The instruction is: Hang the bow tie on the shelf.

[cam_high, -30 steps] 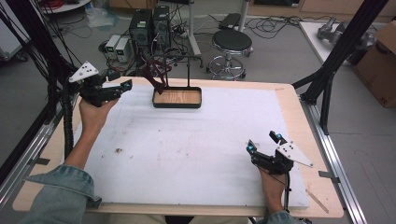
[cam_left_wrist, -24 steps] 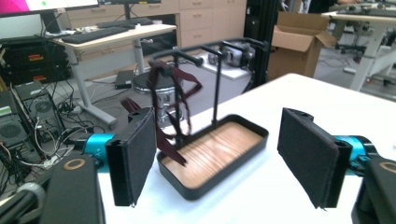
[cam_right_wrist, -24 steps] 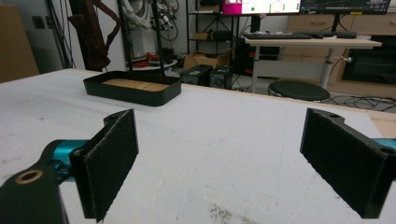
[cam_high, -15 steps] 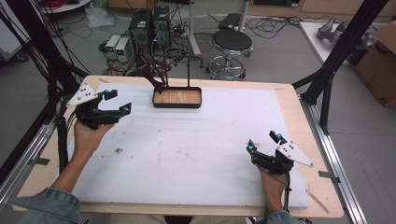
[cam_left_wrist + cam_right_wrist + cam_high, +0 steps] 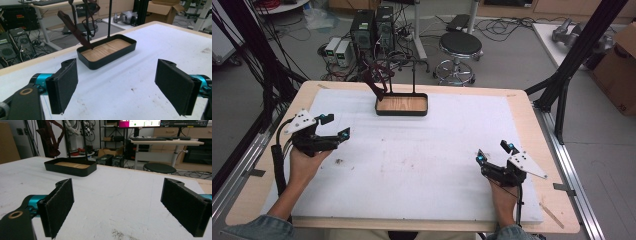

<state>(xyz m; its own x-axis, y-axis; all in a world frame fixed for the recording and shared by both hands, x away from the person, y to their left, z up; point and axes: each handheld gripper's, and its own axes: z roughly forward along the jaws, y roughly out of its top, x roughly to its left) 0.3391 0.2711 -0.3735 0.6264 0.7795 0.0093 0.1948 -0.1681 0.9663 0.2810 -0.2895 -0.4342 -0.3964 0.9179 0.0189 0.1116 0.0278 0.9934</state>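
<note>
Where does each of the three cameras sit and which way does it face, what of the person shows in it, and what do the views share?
High view: above the person's side, looking forward and down on the table; both forearms, left gripper and right gripper show.
Left gripper view: rides the left gripper, jaws apart, facing the tray and its stand.
Right gripper view: rides the right gripper, jaws apart, facing across the table toward the tray and a stool.
Shared: all three show the tray.

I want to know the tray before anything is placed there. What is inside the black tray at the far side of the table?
The black tray has a wooden floor. A thin black post rises from it, and a dark brown strap hangs down into one end. The floor under the strap's tip is hidden.
</note>
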